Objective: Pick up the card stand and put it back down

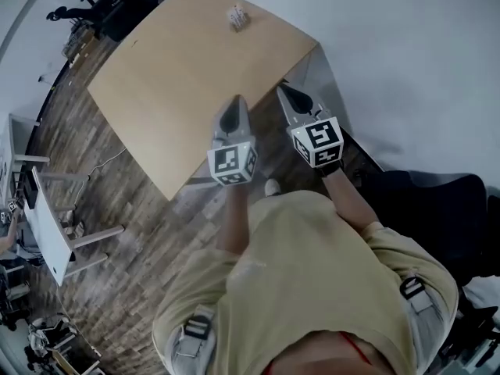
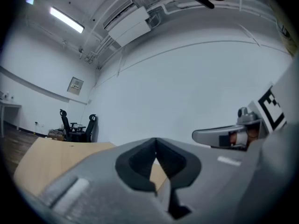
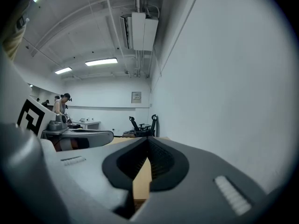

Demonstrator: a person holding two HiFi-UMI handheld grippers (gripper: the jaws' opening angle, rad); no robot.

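Observation:
The card stand is a small pale object standing near the far edge of the wooden table; neither gripper view shows it. My left gripper hovers level over the table's near corner, far short of the stand, with its jaws shut and nothing between them. My right gripper is beside it over the table's right edge, also shut and empty. Each gripper shows in the other's view: the right gripper and the left gripper.
Black office chairs stand beyond the table's far left corner. White desks are on the wood floor at the left. A dark chair is at my right, by the white wall. A person stands far off.

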